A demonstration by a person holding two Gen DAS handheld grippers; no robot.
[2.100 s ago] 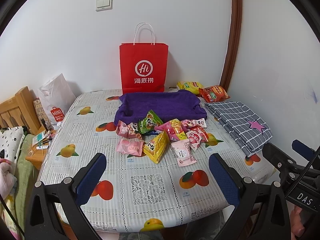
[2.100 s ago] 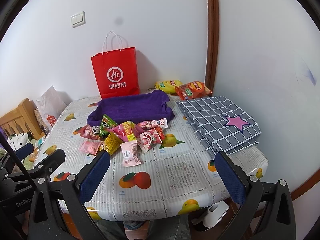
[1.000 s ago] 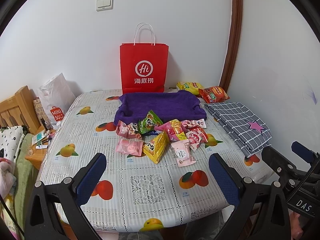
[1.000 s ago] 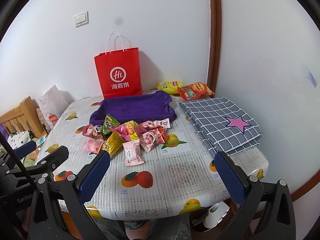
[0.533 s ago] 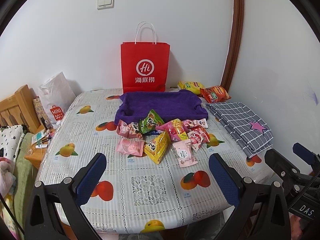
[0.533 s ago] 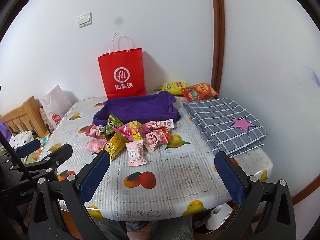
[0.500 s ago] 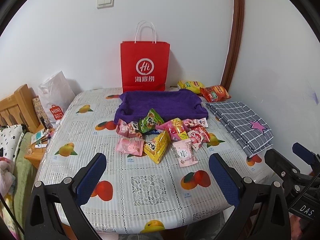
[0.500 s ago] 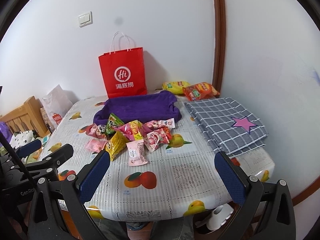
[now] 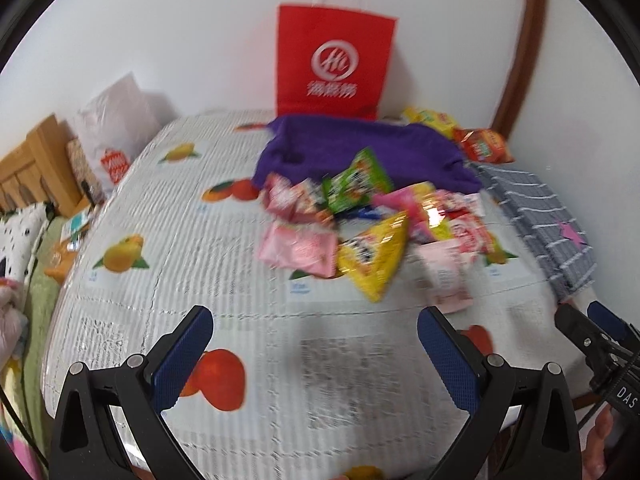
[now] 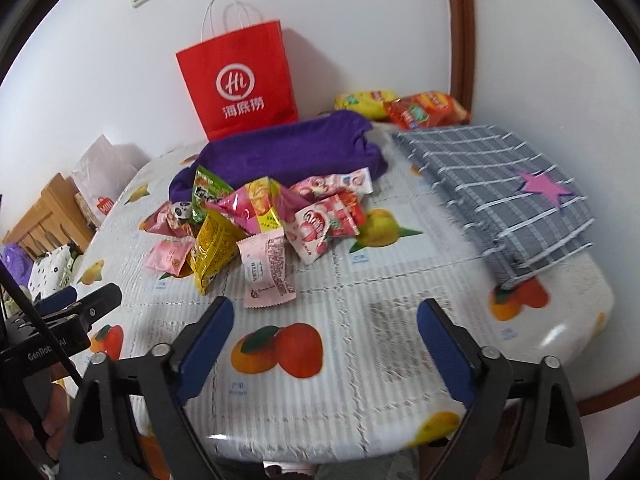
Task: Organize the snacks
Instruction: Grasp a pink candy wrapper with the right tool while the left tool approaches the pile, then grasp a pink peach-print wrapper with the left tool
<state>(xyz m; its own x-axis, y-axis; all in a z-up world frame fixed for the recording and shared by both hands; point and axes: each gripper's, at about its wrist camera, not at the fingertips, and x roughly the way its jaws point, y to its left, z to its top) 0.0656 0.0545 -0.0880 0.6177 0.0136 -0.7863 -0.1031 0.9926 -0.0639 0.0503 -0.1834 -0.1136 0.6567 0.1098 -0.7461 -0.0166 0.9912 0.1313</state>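
Since the earlier frames both grippers had dropped toward the table, so the snack pile sat larger and lower in each view, and the right gripper's jaws had begun to narrow.

Nearest, at the bottom of the left wrist view, the left gripper (image 9: 315, 320) stood wide with nothing between its blue pads. The right gripper (image 10: 325, 312) was still fairly wide but closing, with only the fruit-printed white plastic tablecloth (image 10: 400, 300) between its fingers. "GenRob" could be read on the left tool's black body at the lower left of the right view, and "DAS" on the right tool at the lower right of the left view.

Just beyond, mid-frame, the heap of small foil snack packets (image 10: 264, 220) lay loose, pink, yellow and green together, with a pale pink printed sachet (image 10: 267, 270) nearest the right gripper. Behind it lay the purple plush tray (image 10: 288, 152); to the right was the folded grey checked cloth with a pink star (image 10: 508, 196). Two crisp bags, yellow and orange (image 10: 400, 108), sat in the far corner. The red paper carrier bag (image 10: 240, 80) bore "Hi" and 海底捞.

Nothing appeared sorted yet; every packet was left to do.
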